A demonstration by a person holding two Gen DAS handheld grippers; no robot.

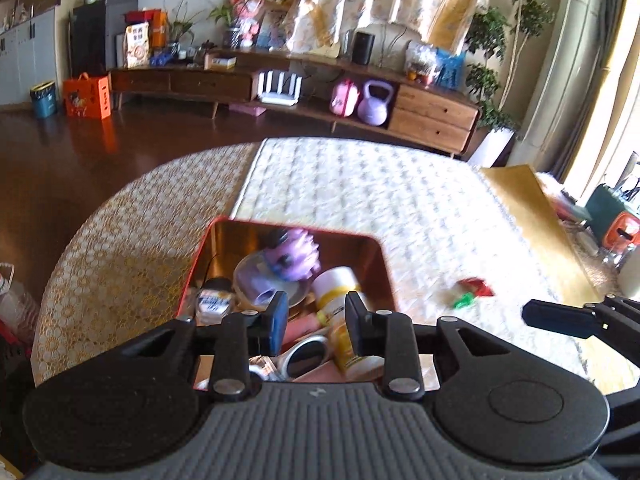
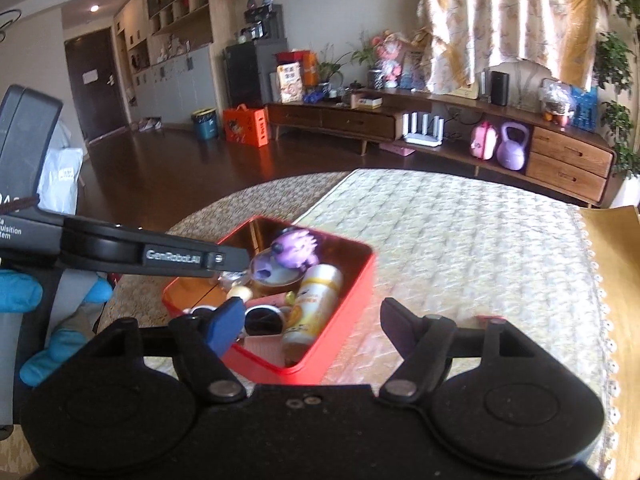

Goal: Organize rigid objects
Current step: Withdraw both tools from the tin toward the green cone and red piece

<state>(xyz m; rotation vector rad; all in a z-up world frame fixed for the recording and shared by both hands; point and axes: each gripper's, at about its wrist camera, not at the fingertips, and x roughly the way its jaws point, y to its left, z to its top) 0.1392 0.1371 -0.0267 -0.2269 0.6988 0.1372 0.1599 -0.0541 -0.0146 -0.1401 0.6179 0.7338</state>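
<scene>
1. Red tin box (image 1: 384, 264) sits on the quilted table (image 1: 400, 192), already crowded with a purple toy (image 1: 294, 256) and a white bottle (image 1: 334, 284).
2. We see one small red-and-green wrapped piece (image 1: 472, 290) left out, just right of the box.
3. Our left gripper (image 1: 316, 316) hangs over the box, jaws slightly apart, empty; our right gripper (image 2: 312, 324) spreads wide, empty.
4. We judge the piece light and stiff, possibly slick; pinch it across its middle.

"GenRobot.AI" in white on the left hand-held gripper (image 2: 240, 258) finger; bottle and box labels unreadable
</scene>
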